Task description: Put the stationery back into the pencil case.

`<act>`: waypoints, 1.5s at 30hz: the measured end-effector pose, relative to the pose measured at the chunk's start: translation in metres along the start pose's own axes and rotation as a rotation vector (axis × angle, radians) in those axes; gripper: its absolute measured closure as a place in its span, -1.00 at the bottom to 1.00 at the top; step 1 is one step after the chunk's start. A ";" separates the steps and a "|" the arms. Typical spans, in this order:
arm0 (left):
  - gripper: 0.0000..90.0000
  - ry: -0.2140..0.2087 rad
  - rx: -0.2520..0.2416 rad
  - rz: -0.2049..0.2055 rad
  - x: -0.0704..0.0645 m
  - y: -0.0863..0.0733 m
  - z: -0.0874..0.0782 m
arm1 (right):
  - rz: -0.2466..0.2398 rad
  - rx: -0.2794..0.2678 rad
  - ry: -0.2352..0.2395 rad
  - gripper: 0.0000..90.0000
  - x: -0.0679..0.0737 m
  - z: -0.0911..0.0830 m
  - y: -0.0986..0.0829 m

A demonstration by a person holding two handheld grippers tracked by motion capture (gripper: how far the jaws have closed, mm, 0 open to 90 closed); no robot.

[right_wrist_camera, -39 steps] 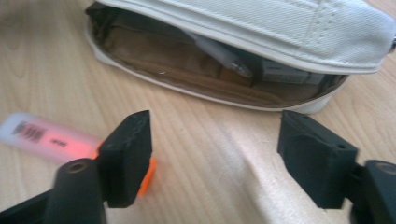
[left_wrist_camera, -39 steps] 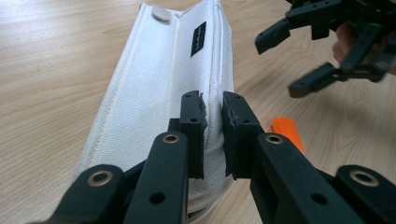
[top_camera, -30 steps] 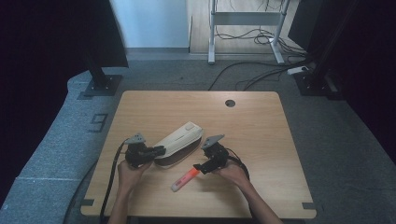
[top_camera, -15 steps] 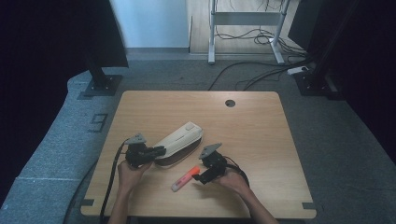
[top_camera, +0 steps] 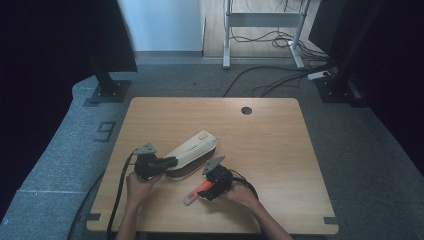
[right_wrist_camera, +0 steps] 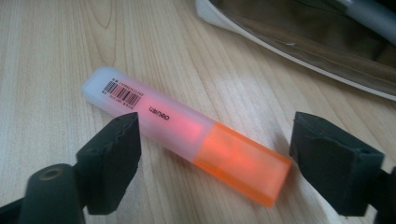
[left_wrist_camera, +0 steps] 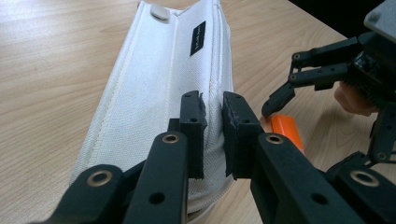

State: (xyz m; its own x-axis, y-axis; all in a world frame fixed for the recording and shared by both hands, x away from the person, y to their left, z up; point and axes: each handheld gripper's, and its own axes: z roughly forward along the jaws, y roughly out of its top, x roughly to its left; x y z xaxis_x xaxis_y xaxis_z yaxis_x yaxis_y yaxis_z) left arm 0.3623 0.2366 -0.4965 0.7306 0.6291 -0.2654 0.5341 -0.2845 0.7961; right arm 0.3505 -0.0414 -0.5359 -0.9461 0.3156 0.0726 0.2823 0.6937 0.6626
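Orange highlighter (right_wrist_camera: pixel 187 147) is lying flat on the wooden table (top_camera: pixel 280 150), near the person's edge and just in front of a white fabric pencil case (top_camera: pixel 191 152). Its frosted cap end, printed with a barcode, is pointing away from the case, and its orange body is pointing toward it. In the high view the highlighter (top_camera: pixel 196 193) is sitting under the right gripper (top_camera: pixel 212 189), which the person's right hand (top_camera: pixel 240 194) is holding low over it. In the right gripper view the two black jaws are standing wide apart, one on each side of the highlighter, neither touching it, so this gripper is released.

The left gripper (left_wrist_camera: pixel 212 126) is clenching the zip edge of the pencil case (left_wrist_camera: pixel 154 93), its jaws pinching a fold of fabric at the near end. The case is lying at an angle across the middle of the table, its side gaping open toward the highlighter and showing a dark lining. The person's left hand (top_camera: pixel 140 182) is holding that gripper (top_camera: pixel 170 161) at the case's near-left end. A black cable (top_camera: pixel 119 195) is trailing from it off the table's front edge.
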 end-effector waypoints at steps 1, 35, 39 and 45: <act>0.76 0.000 0.000 0.000 0.000 0.000 0.000 | -0.005 0.001 0.002 -0.57 0.001 0.001 0.001; 0.76 -0.003 -0.012 -0.006 0.001 -0.001 -0.001 | -0.044 -0.009 0.030 0.46 0.011 -0.009 0.001; 0.77 0.001 -0.016 -0.007 0.002 -0.001 -0.002 | -0.037 -0.036 0.027 0.46 0.011 -0.020 0.003; 0.77 0.004 -0.020 -0.007 0.001 -0.001 -0.002 | -0.017 -0.053 -0.008 0.46 0.000 -0.030 0.006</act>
State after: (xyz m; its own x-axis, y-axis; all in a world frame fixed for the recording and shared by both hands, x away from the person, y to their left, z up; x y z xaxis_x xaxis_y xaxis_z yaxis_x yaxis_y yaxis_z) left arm 0.3622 0.2391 -0.4962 0.7255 0.6335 -0.2688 0.5303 -0.2656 0.8052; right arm 0.3478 -0.0569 -0.5095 -0.9493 0.3095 0.0548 0.2570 0.6639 0.7022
